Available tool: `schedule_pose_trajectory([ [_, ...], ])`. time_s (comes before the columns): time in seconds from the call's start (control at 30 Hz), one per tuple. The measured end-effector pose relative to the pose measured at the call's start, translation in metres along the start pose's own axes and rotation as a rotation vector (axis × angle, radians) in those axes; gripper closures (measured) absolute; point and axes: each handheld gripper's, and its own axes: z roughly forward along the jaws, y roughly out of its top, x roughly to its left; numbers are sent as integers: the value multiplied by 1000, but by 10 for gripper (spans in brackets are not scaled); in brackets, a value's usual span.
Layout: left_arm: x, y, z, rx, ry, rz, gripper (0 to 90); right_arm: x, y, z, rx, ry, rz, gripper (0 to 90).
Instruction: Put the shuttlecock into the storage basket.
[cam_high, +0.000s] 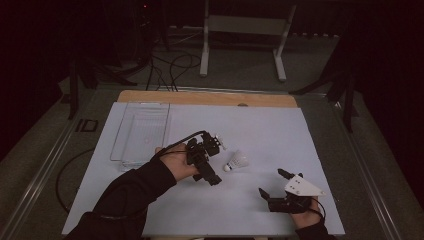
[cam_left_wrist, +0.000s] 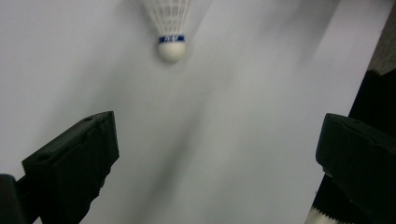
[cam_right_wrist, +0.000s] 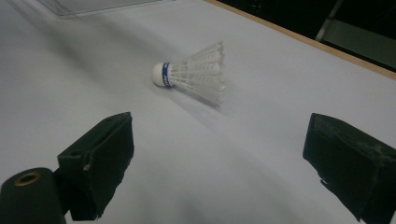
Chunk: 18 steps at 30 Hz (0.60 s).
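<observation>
A white shuttlecock (cam_high: 236, 161) with a blue band lies on its side near the middle of the white mat (cam_high: 260, 130). My left gripper (cam_high: 216, 161) hovers just to its left, jaws open wide and empty. In the left gripper view the shuttlecock (cam_left_wrist: 170, 28) lies ahead of the open left gripper (cam_left_wrist: 219, 140), cork end toward it. My right gripper (cam_high: 272, 183) rests near the front right of the mat, open and empty. In the right gripper view the shuttlecock (cam_right_wrist: 196, 77) lies beyond the open right gripper (cam_right_wrist: 219, 140).
A clear plastic tray (cam_high: 142, 132) stands at the back left of the mat. A wooden table edge (cam_high: 207, 97) runs along the back. Beyond it are floor cables (cam_high: 170, 67) and a white metal frame (cam_high: 245, 30).
</observation>
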Motion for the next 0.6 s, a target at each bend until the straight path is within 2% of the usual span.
schedule_pose_trajectory([
  [0.43, 3, 20, 9, -63, -20, -12, 0, -1, 0, 0, -1, 3, 1, 88],
  [0.47, 3, 21, 10, -79, -8, -7, 0, -1, 0, 0, -1, 3, 1, 88],
  [0.6, 3, 25, 16, -101, -4, -7, 0, -1, 0, 0, 0, 4, 0, 88],
])
